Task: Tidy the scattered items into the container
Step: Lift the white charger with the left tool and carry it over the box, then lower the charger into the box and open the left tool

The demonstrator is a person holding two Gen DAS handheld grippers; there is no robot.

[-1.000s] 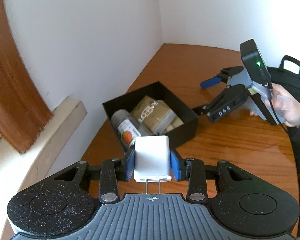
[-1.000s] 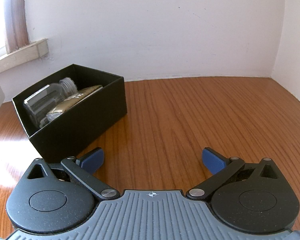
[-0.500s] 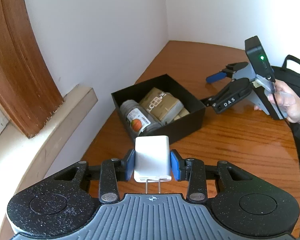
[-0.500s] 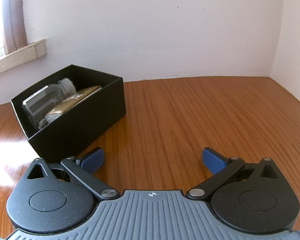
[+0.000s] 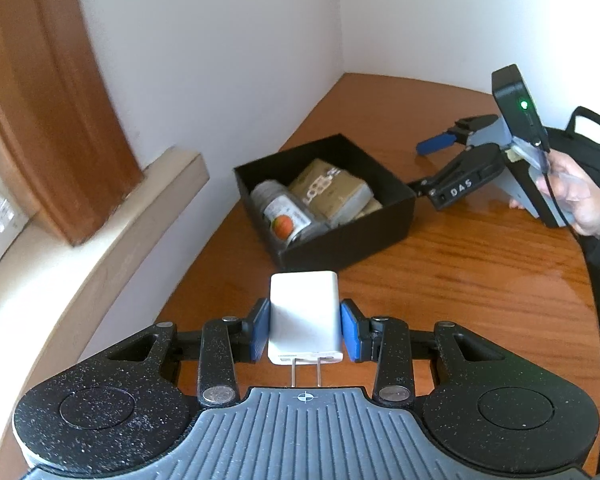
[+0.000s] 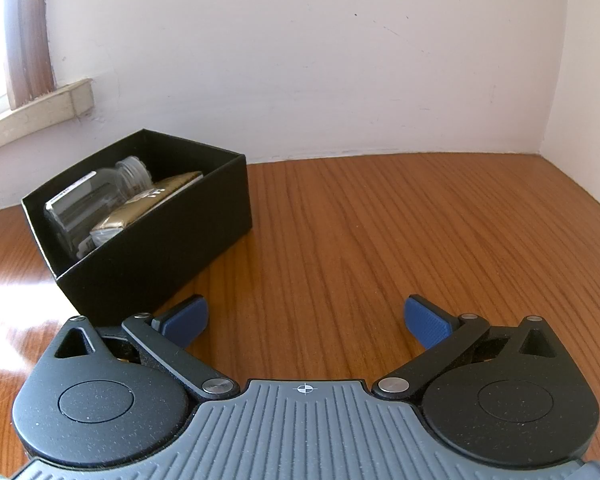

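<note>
Left wrist view: my left claw [image 5: 305, 330] is clamped on a white charger [image 5: 304, 316], prongs toward the camera, above the bench [image 5: 460, 280], short of the black box [image 5: 332, 240]. The box holds a bottle [image 5: 280, 216] and a tan packet [image 5: 328, 192]. My right claw [image 6: 306, 320] stands wide apart, empty, beside the box.
</note>
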